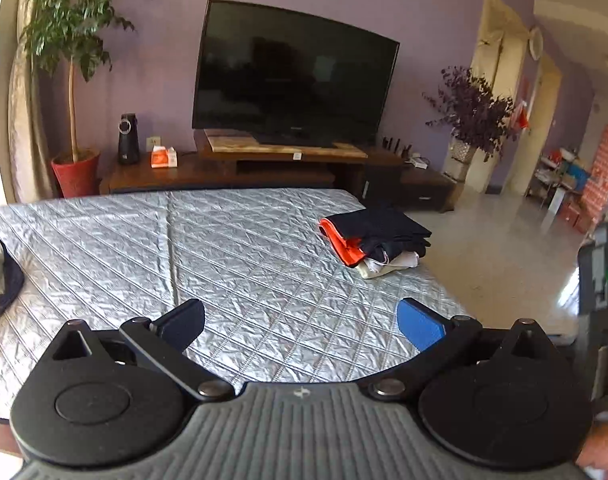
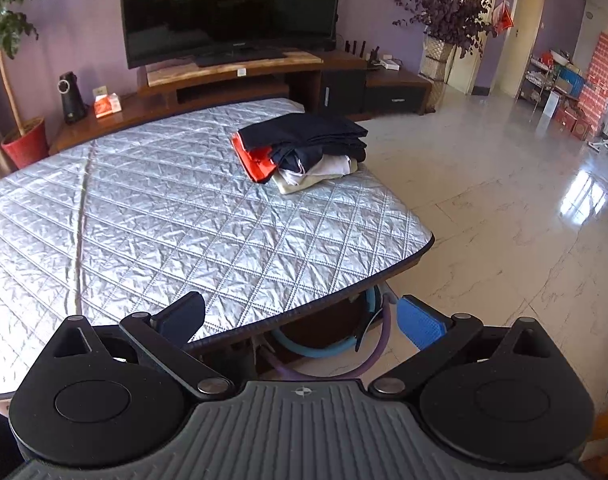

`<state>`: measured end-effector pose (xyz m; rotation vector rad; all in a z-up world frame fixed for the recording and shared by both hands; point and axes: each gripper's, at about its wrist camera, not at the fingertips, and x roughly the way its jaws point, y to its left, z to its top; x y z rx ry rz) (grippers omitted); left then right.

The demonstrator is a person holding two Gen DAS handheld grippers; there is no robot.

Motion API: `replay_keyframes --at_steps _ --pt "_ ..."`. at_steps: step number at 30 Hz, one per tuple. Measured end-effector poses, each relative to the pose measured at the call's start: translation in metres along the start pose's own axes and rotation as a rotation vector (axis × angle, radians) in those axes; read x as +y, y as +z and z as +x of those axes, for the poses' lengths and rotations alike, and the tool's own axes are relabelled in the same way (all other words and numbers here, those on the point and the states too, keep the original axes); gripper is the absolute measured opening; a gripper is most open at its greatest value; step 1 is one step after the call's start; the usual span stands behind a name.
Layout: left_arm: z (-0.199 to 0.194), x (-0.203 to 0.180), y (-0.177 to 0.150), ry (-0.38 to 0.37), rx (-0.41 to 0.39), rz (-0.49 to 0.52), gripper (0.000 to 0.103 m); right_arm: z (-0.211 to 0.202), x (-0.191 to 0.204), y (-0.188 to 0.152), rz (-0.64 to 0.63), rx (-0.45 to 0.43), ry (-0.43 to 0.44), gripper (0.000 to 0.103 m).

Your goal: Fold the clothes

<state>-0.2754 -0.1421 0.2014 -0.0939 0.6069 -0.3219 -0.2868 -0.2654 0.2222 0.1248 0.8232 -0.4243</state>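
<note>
matching black-and-grey grippers, one blue pad each

the left gripper point(image 1: 301, 326) is showing a ribbed grey centre plate with a small compass-like mark, flanked by two round black housings bearing triangular cut-outs and silver pivot screws. black linkage arms are carrying one dark pad and one blue textured pad point(image 1: 420, 328). the right gripper point(image 2: 304, 324) is wearing the same parts and colours.

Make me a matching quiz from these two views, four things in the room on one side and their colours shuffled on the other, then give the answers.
Things:
1. plant pot
2. quilted mat
3. top garment on the folded stack
4. wall

Colours:
A. lilac
B. dark navy
C. red
D. silver grey

Pairs: 1-C, 2-D, 3-B, 4-A
</note>
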Motion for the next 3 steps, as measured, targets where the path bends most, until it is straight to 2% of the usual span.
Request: replay_keyframes --at_steps 3 --pt "0.0077 0.0018 0.0005 0.043 0.03 0.005 0.102 0.0056 0.0041 -0.0012 -0.005 0.007 0.001 0.103"
